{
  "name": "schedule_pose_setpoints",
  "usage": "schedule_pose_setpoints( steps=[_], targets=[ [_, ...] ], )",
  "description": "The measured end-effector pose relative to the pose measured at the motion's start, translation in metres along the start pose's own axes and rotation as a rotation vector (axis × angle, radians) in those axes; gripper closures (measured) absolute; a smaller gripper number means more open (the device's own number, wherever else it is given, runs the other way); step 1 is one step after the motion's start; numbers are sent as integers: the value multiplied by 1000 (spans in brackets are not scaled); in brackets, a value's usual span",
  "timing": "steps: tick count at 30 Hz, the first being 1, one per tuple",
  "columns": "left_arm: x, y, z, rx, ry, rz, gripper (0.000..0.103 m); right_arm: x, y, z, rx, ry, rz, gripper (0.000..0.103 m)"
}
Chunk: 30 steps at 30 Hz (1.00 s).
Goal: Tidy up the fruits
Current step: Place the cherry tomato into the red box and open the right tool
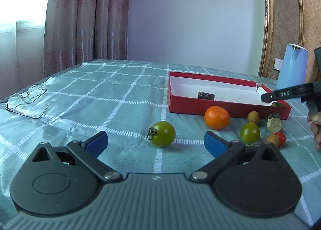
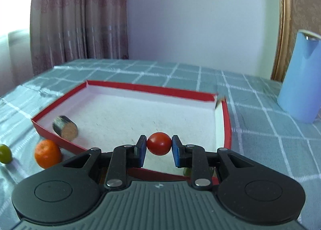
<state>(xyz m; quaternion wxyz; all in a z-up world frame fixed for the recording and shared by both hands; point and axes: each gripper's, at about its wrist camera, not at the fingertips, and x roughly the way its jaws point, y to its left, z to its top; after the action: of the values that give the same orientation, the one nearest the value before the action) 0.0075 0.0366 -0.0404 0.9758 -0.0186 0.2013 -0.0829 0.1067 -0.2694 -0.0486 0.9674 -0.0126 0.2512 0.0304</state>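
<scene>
My right gripper (image 2: 159,145) is shut on a red cherry tomato (image 2: 159,143) and holds it over the near part of the red box (image 2: 227,121); a dark cut cylinder piece (image 2: 65,128) lies in the box's left corner. My left gripper (image 1: 155,142) is open, low over the tablecloth, with a green tomato (image 1: 162,134) just ahead between its fingers. Beyond it lie an orange (image 1: 216,117), a second green tomato (image 1: 250,133), two brown longans (image 1: 253,117), a red cherry tomato (image 1: 280,138) and a cut cylinder piece (image 1: 274,123), all in front of the red box (image 1: 228,107). The right gripper's finger (image 1: 284,94) shows over the box.
Eyeglasses (image 1: 28,99) lie at the table's left edge. A light blue kettle (image 1: 292,67) stands right of the box, also in the right wrist view (image 2: 301,81). An orange (image 2: 47,153) and a green tomato (image 2: 5,153) lie left of the box. Curtain and wall stand behind.
</scene>
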Motion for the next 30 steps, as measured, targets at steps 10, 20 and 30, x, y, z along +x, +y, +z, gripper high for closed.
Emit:
schedule_pose_setpoints(
  steps=[10,20,30],
  targets=[
    [4,-4,1,24,23,29,1,-37,-23,-8,92,-83,-47,56],
    [5,-6,1,33,36,45,1,-92,-51,-48,215,-136,-63,43],
    [13,-12,13,59,72,95,1,-94,-65,-74,346,-129,-41,43]
  ],
)
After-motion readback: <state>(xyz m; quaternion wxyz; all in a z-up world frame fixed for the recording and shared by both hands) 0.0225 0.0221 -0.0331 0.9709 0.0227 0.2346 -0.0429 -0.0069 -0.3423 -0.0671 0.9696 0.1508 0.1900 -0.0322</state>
